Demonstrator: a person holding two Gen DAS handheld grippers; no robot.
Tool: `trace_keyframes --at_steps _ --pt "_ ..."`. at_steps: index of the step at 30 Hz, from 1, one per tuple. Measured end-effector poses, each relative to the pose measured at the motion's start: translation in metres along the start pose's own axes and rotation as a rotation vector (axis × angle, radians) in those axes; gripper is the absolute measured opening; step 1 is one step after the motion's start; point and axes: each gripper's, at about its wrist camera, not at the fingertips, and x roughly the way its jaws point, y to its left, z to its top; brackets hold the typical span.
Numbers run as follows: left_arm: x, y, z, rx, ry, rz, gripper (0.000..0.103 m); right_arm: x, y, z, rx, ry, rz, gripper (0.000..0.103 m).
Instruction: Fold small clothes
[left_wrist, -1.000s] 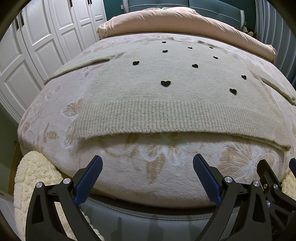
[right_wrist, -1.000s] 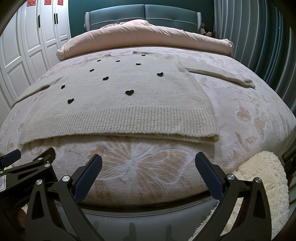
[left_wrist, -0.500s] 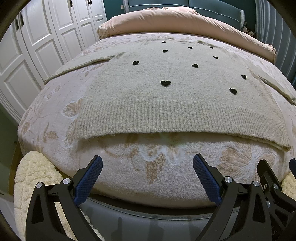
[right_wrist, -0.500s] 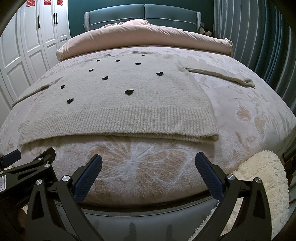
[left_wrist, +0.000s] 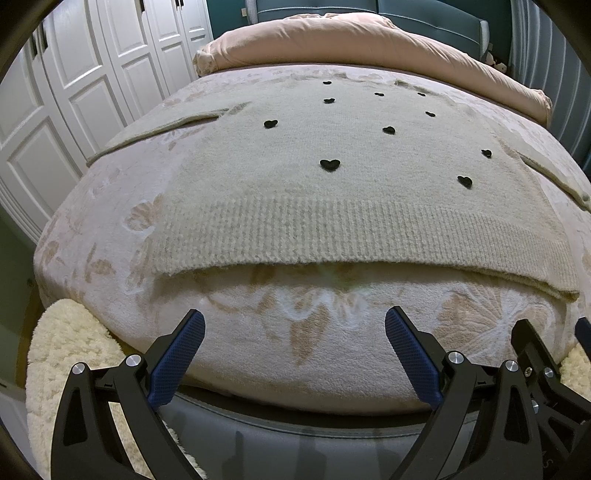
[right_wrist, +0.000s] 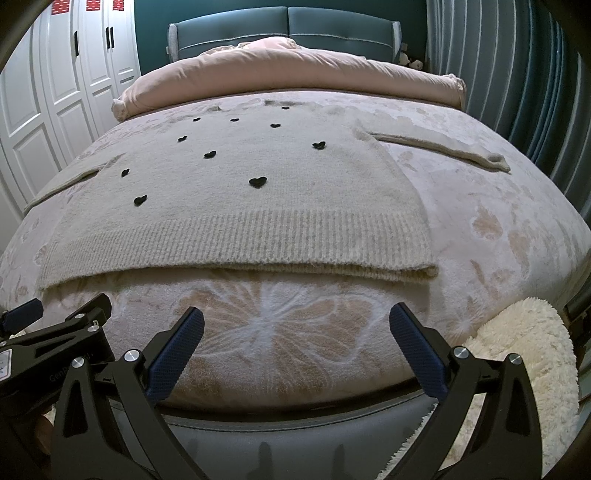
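A beige knitted sweater (right_wrist: 236, 206) with small black hearts is seen spread flat on the floral bedspread (right_wrist: 491, 236), its ribbed hem toward the camera and 1 sleeve (right_wrist: 443, 149) stretched out to the right. The right gripper (right_wrist: 295, 332) is held above the foot of the bed with its 2 blue-padded fingers (right_wrist: 177, 349) set wide apart, nothing between them. Part of the left gripper (right_wrist: 55, 332) is seen at the left edge. A pink duvet (right_wrist: 295, 74) is bunched before the teal headboard (right_wrist: 280, 26), and a fluffy cream rug (right_wrist: 517, 354) is visible at lower right
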Motion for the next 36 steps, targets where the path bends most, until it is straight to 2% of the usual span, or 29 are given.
trace_keyframes --at_steps 4,7,16,20,22,26,29,32,33,34,35,36 --pt "0.002 0.01 0.008 -0.04 0.01 -0.026 0.097 0.011 -0.026 0.009 0.119 0.048 0.042 0.098" --pt "0.005 0.024 0.021 -0.082 0.011 -0.024 0.097 0.021 -0.065 0.03 0.233 0.053 0.021 0.098" --pt "0.025 0.051 0.066 -0.155 -0.001 -0.003 0.097 0.088 -0.241 0.129 0.518 0.032 -0.1 0.098" --pt "0.04 0.052 0.082 -0.165 0.022 -0.036 0.097 0.131 -0.313 0.162 0.684 0.035 -0.126 0.098" --pt "0.049 0.051 0.09 -0.17 0.044 -0.061 0.097 0.15 -0.336 0.173 0.723 0.043 -0.123 0.098" --pt "0.063 0.054 0.099 -0.206 0.066 -0.062 0.097 0.19 -0.383 0.187 0.858 0.037 -0.131 0.098" --pt "0.073 0.058 0.106 -0.229 0.074 -0.059 0.096 0.21 -0.406 0.192 0.965 -0.003 -0.117 0.098" --pt "0.078 0.061 0.111 -0.234 0.069 -0.055 0.095 0.22 -0.418 0.204 1.004 -0.062 -0.131 0.098" --pt "0.079 0.062 0.113 -0.235 0.066 -0.056 0.095 0.223 -0.421 0.21 1.007 -0.076 -0.124 0.088" --pt "0.08 0.063 0.115 -0.236 0.061 -0.056 0.092 0.227 -0.425 0.216 1.01 -0.08 -0.115 0.066" --pt "0.081 0.064 0.118 -0.235 0.056 -0.057 0.09 0.233 -0.427 0.225 1.016 -0.061 -0.112 0.057" --pt "0.083 0.065 0.12 -0.233 0.055 -0.055 0.089 0.237 -0.427 0.233 1.024 -0.048 -0.108 0.035"
